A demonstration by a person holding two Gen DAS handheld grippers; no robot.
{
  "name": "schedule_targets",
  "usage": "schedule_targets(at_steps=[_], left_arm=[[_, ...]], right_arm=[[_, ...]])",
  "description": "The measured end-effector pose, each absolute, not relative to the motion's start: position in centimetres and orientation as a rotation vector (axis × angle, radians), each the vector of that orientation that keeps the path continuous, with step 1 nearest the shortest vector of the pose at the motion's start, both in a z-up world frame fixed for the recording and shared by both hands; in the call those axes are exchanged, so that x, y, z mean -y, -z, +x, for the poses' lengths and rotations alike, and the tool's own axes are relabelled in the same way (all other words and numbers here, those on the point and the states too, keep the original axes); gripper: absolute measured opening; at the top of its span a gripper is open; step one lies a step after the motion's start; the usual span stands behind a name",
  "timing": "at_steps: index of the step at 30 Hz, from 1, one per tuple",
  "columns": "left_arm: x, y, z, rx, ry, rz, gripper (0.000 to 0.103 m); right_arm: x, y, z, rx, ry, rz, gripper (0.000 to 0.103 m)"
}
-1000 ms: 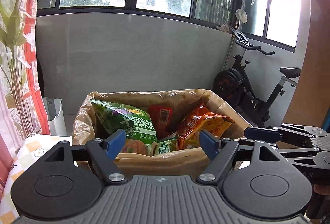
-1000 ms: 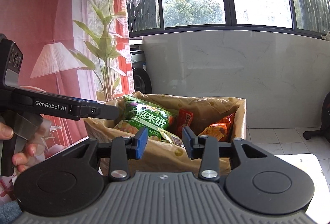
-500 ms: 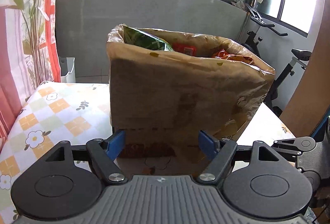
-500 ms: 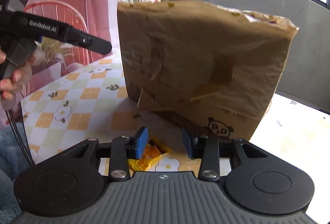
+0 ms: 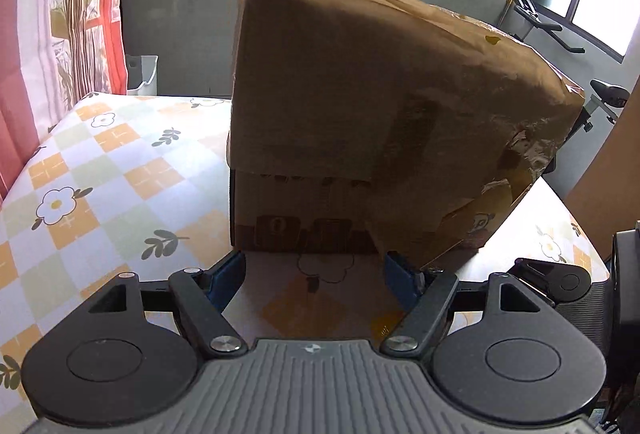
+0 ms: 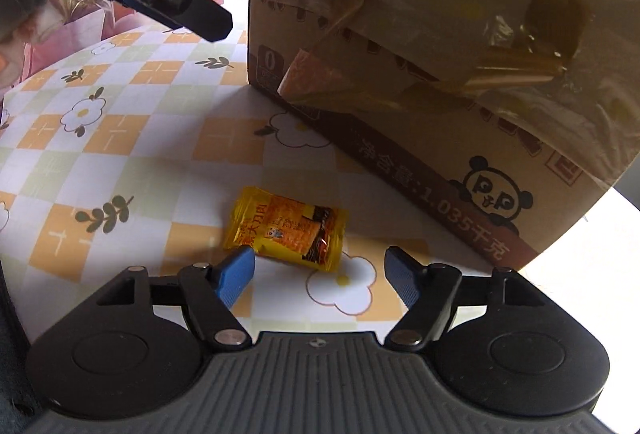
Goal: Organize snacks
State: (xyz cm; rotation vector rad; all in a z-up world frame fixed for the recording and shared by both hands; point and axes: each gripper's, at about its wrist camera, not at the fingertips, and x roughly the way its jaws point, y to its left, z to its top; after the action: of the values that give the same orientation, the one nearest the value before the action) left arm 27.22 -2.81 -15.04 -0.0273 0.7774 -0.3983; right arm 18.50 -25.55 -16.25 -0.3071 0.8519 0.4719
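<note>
A tall brown cardboard box (image 5: 380,106) lined with a bag stands on the checked flower tablecloth (image 5: 100,170); its contents are hidden from this low angle. My left gripper (image 5: 314,274) is open just in front of the box's base, with nothing between its fingers. In the right wrist view a small yellow snack packet (image 6: 286,228) lies flat on the cloth beside the box (image 6: 440,54). My right gripper (image 6: 320,266) hovers low over it, its jaws opening. The packet sits just ahead of the fingertips, near the left one and not gripped.
One finger of the left gripper (image 6: 216,24) reaches in at the upper left of the right wrist view, with a hand (image 6: 24,22) behind it. A white bin (image 5: 142,72), a patterned curtain (image 5: 24,34) and an exercise bike (image 5: 600,94) stand beyond the table.
Both grippers have dropped from above the box's rim to table level in front of it. The right jaws have spread wider, and the yellow packet has come into view.
</note>
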Motion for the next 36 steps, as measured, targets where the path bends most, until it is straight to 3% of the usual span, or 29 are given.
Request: schedule_targets(at_steps=[4, 7, 11, 14, 20, 24, 30, 32, 36], left_arm=[[3.3, 16.3, 27.3, -0.822, 0.413, -0.070, 0.076], [3.9, 18.1, 27.2, -0.872, 0.452, -0.104, 0.075], [5.7, 20.2, 26.6, -0.924, 0.516, -0.103, 0.065], [6.8, 21.5, 26.6, -0.950, 0.526, -0.119, 0.059], [7.1, 22.5, 27.0, -0.944, 0.524, -0.181, 0.058], [7.3, 22.9, 26.8, -0.951, 0.546, -0.191, 0.043], [7.4, 23.0, 26.7, -0.947, 0.535, -0.209, 0.038], [7.3, 23.3, 26.8, -0.957, 0.540, -0.214, 0.030], [7.4, 23.2, 26.7, -0.956, 0.535, -0.200, 0.028]], right_arm=[[25.3, 16.5, 19.5, -0.856, -0.482, -0.237, 0.071], [25.6, 16.5, 19.3, -0.860, -0.495, -0.183, 0.063], [26.6, 16.5, 18.4, -0.842, -0.488, -0.140, 0.058], [27.0, 16.6, 18.2, -0.824, -0.483, -0.119, 0.057], [26.6, 16.8, 17.9, -0.802, -0.485, -0.147, 0.056], [26.5, 16.9, 17.8, -0.790, -0.487, -0.150, 0.049], [26.2, 17.1, 18.2, -0.783, -0.482, -0.147, 0.048], [26.1, 17.1, 18.2, -0.782, -0.498, -0.135, 0.043], [25.2, 17.0, 18.0, -0.776, -0.530, -0.158, 0.033]])
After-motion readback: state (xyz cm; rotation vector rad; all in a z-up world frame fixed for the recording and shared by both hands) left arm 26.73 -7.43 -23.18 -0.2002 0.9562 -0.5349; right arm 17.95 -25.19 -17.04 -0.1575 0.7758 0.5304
